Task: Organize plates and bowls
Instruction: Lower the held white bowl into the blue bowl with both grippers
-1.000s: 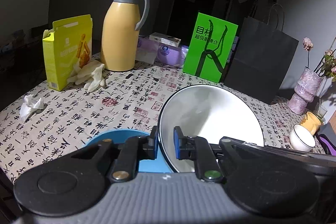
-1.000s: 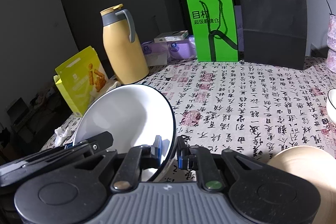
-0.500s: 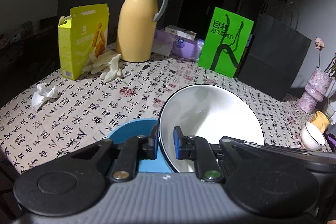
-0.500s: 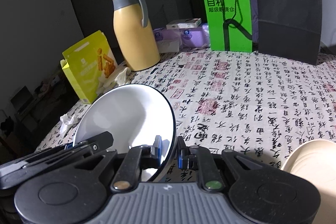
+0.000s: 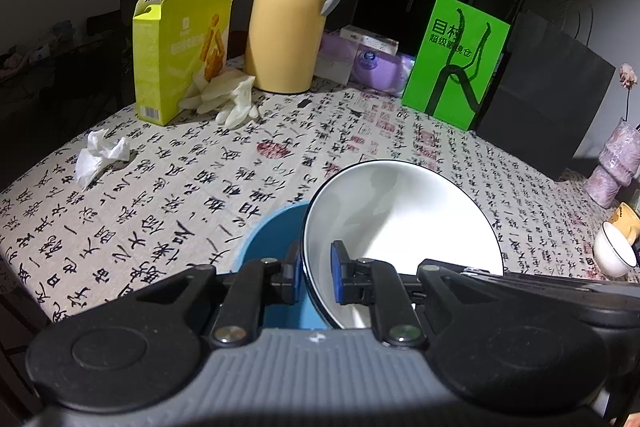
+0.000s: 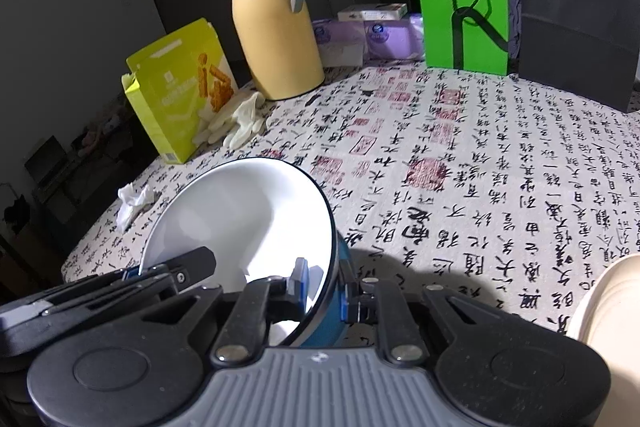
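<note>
The white bowl (image 5: pixel 400 223) is hanging tilted above the table, gripped by both claws at opposite sides of its dark rim. The left gripper (image 5: pixel 316 277) is pinching the rim on one side, its blue pads nearly together with only the bowl's thin wall between them. The right gripper (image 6: pixel 324 287) is doing the same on the other side, one pad inside the bowl and one outside. Directly beneath the white bowl, a blue bowl (image 5: pixel 272 247) is sitting on the tablecloth (image 5: pixel 200 187), its opening partly covered by the white one; whether the two are touching cannot be told.

Beyond them the cloth, printed with calligraphy, is lying bare for a stretch. A crumpled tissue (image 5: pixel 100 157) is lying to the left near the edge. Farther back, a yellow carton (image 5: pixel 180 47), pale rubber gloves (image 5: pixel 228 97) and a tan thermos jug (image 5: pixel 292 19) are standing together. A green sign (image 5: pixel 456 61) and a black paper bag (image 5: pixel 548 99) are closing off the rear. A cream plate (image 6: pixel 612 307) is showing at the right wrist view's edge, and a small white cup (image 5: pixel 614 253) is sitting at the far right near a pink vase (image 5: pixel 616 163).
</note>
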`<state>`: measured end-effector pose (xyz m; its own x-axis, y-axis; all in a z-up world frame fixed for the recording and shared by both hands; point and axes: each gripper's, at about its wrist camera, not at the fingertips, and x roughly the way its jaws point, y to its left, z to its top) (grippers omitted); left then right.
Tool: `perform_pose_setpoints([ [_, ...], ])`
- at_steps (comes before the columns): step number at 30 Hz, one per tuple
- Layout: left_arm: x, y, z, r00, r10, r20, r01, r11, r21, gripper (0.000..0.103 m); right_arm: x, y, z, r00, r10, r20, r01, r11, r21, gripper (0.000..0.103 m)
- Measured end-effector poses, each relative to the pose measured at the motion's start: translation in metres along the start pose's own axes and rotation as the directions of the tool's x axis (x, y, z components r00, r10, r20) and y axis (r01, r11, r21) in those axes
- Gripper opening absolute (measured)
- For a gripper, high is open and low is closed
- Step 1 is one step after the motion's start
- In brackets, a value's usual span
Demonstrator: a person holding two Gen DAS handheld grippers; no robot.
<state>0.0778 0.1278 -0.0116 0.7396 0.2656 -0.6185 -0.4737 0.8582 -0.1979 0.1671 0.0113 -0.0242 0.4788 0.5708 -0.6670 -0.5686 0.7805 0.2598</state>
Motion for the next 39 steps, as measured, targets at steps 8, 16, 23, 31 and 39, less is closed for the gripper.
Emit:
perform_pose_setpoints([
  [8,0.011,0.008,-0.004,0.999,0.013,-0.046,-0.013,1.000,0.002,0.014,0.014,0.005,-0.003,0.999,0.006,-0.042,-0.007,1.000,-0.019,0.015],
  [16,0.016,0.012,-0.003,0.997,0.024,-0.070,-0.022,0.999,0.024,0.014,0.024,0.009,-0.003,0.998,0.000,-0.068,-0.003,0.999,-0.051,0.015],
  [23,0.017,0.013,-0.001,0.995,0.025,-0.093,-0.021,0.999,0.045,0.014,0.028,0.009,0.000,0.994,0.015,-0.108,-0.020,0.999,-0.050,0.015],
  [31,0.018,0.016,0.002,0.993,0.014,-0.117,-0.008,0.999,0.047,0.014,0.029,0.007,0.003,0.990,0.027,-0.141,-0.031,0.999,-0.026,0.016],
  [39,0.018,0.017,0.004,0.992,0.017,-0.128,-0.011,0.999,0.048,0.014,0.030,0.003,0.006,0.983,0.043,-0.177,-0.039,0.999,0.022,0.016],
])
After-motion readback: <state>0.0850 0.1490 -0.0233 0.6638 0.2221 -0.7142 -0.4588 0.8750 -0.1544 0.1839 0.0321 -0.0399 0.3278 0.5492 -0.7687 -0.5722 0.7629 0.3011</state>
